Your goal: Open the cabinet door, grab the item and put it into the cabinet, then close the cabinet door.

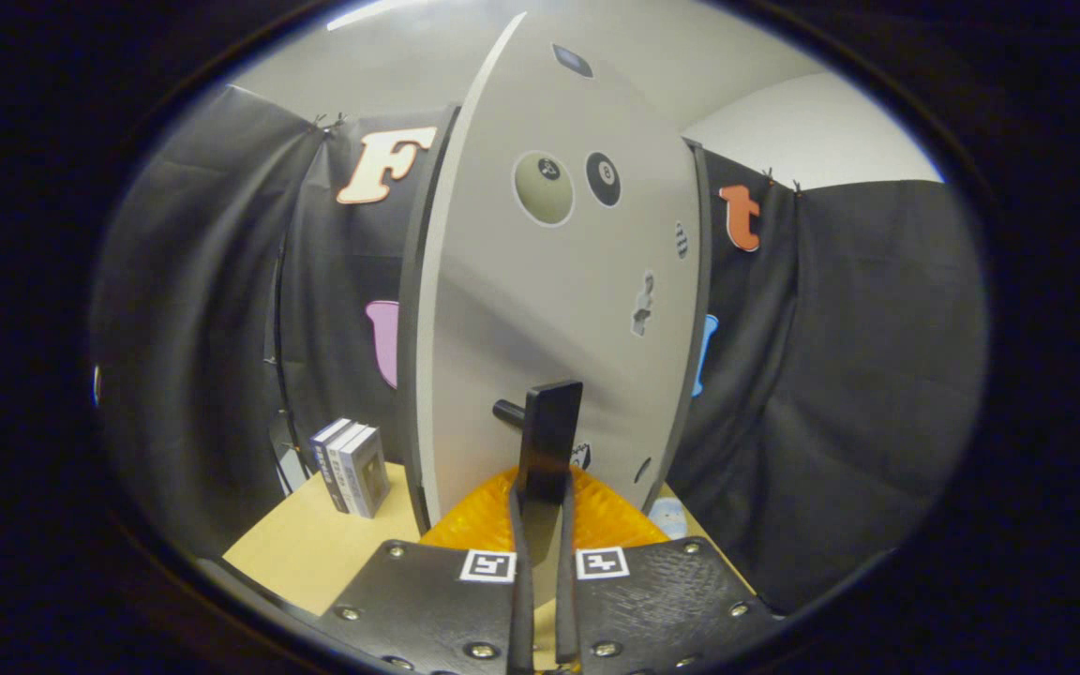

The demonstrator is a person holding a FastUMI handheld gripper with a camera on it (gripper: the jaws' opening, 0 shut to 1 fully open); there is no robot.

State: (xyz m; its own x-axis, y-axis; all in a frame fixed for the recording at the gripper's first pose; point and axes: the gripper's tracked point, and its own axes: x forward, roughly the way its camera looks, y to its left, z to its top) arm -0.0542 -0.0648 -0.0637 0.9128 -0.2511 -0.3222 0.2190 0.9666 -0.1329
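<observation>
The cabinet door [559,309] is a pale panel with several stickers, and it rises straight ahead of me. A dark cabinet frame [420,281] shows behind its left edge; how far the door stands open I cannot tell. A black bar handle [551,422] sticks out low on the door. My gripper [540,506] is shut on the lower end of this handle, with both fingers [517,534] pressed against its sides. A small pale object [667,516] lies on the table by the door's lower right corner, partly hidden.
Three upright books [350,466] stand on the wooden table [315,553] left of the cabinet. Black cloth walls [831,375] close in on both sides. The table's front edge runs just left of my fingers.
</observation>
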